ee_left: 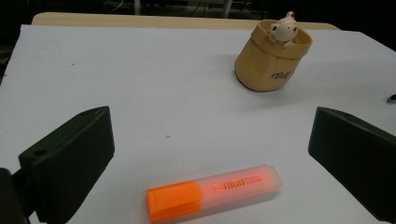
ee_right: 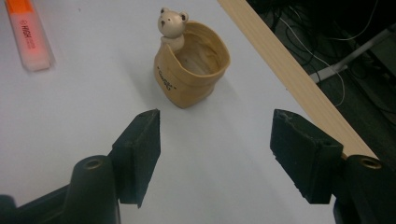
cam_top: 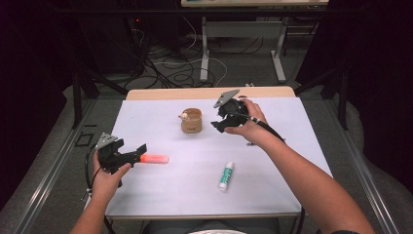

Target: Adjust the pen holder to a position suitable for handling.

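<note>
**Nothing in the cup yet: my two jaws are open and empty**

I hold a gripper in each hand. My left gripper (cam_top: 141,147) sits low at the near left of the bench (cam_top: 160,195). Its jaws are wide apart, and the orange marker (ee_left: 215,192) lies flat on the bench between them. The pads do not press on it, so I have not picked it up yet.

My right gripper (cam_top: 220,122) is up at the far side, just beside the little tan cup (ee_right: 191,74). Its jaws are part way open with nothing in them. The cup stands upright and looks empty inside. A small bear (ee_right: 171,24) peeks over its rim.

I think the job is to put the pens into the cup. If so, it has hardly begun. The marker must be gripped, lifted and dropped in. A white and green stick (cam_top: 225,176) lies near the front of the bench, well apart from the cup, and it waits too.

Nothing lies between the marker and the cup. But my right hand (cam_top: 246,119) is close to the cup and may get in the way of my left. The bear takes up some of the rim as well
</note>
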A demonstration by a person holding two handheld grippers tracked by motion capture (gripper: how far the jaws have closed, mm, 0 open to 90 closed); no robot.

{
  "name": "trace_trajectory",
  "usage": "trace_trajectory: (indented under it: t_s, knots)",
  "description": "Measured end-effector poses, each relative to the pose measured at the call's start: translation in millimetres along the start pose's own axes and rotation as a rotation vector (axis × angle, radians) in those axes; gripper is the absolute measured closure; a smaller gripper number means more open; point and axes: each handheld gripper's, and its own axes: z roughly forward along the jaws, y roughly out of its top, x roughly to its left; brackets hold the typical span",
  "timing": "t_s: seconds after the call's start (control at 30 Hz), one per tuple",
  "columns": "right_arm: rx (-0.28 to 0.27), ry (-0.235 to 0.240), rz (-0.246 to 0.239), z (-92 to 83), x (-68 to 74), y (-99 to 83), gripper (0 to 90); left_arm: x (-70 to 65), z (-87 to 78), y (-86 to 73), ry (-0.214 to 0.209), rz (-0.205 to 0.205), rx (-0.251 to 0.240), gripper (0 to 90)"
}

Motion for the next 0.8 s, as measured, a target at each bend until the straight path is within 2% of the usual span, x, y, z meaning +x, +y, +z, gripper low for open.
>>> trace_trajectory:
  t_s: [0.07,0.13,0.2,0.3,0.37,0.47,0.53,0.6,0.8]
  knots:
    - [0.004,-0.002,0.006,2.1,1.0,2.0,33.4,0.6,0.1,0.1,0.002,0.003,-0.002,0.5]
    - [0.001,0.018,-0.015,7.9,1.1,7.9,33.6,0.9,0.2,0.0,0.0,0.0,0.0,0.5]
    - [-0.003,0.018,-0.032,14.4,1.7,14.1,34.8,1.4,0.2,-0.1,0.0,-0.001,0.001,0.5]
    - [-0.002,0.03,-0.011,19.4,3.7,17.2,37.9,2.4,0.5,-0.2,-0.002,-0.002,-0.001,0.5]
    - [-0.034,0.059,-0.018,28.5,4.8,19.5,40.5,2.5,1.0,-0.5,0.0,-0.004,-0.005,0.5]
    - [-0.051,0.08,-0.006,36.9,8.0,22.7,40.6,2.7,1.0,-0.6,-0.002,-0.006,-0.005,0.5]
    - [-0.039,0.085,-0.001,39.1,8.6,24.2,40.1,2.8,1.2,-0.6,-0.001,-0.004,-0.007,0.5]
    - [-0.041,0.094,-0.018,48.6,10.2,26.8,39.3,2.7,1.1,-0.7,-0.002,-0.007,-0.004,0.5]
    - [-0.046,0.103,-0.03,61.6,11.9,28.9,38.8,4.2,0.8,-0.3,-0.007,-0.009,-0.001,0.6]
